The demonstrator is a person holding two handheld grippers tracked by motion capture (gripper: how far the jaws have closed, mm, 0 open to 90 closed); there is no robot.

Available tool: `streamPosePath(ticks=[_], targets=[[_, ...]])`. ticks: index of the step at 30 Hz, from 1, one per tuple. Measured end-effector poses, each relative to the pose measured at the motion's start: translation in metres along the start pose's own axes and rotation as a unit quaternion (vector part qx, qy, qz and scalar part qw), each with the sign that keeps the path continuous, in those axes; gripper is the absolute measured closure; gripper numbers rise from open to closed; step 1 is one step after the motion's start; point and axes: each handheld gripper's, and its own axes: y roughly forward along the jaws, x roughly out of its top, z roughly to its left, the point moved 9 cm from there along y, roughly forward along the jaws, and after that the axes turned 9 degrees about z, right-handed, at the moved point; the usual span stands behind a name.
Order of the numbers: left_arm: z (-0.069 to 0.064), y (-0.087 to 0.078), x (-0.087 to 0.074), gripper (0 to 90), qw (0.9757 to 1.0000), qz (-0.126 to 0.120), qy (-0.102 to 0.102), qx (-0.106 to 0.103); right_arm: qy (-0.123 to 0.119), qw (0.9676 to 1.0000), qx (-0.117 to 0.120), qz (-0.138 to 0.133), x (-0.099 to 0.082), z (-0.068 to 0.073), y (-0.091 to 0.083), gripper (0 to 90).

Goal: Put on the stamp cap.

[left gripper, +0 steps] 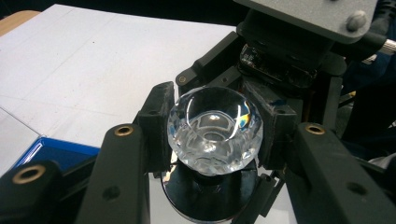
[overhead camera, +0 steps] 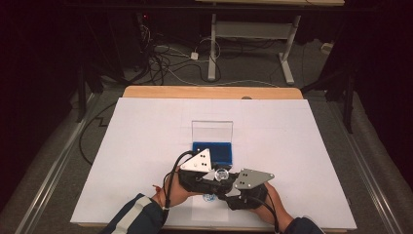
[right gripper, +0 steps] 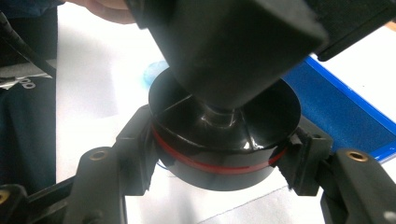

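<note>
A clear faceted crystal knob (left gripper: 214, 133) stands on a short stem over a black round base (right gripper: 224, 140) with a red ring. My left gripper (left gripper: 215, 140) is shut on the knob, one pad (left gripper: 156, 126) on each side. My right gripper (right gripper: 219, 154) is shut on the base, jaws pressed against its sides. In the high view both grippers meet near the table's front middle: the left gripper (overhead camera: 216, 174), the right gripper (overhead camera: 228, 187), the knob (overhead camera: 222, 173) between them. In the right gripper view, the left gripper's black jaw hides the knob.
A blue case (overhead camera: 212, 152) with its clear lid (overhead camera: 212, 130) standing upright lies just behind the grippers on the white table sheet (overhead camera: 146, 146). A small blue mark (overhead camera: 209, 197) shows on the sheet under the hands. Cables and a desk frame are on the floor beyond.
</note>
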Motion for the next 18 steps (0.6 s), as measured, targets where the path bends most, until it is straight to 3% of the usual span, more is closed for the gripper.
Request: streamPosePath(ticks=[18], targets=[[-0.0006, 0.0020, 0.0007, 53.5, 1.0000, -0.002, -0.003, 0.000, 0.005, 1.0000, 0.002, 0.000, -0.0003, 0.0003, 0.0019, 37.4]])
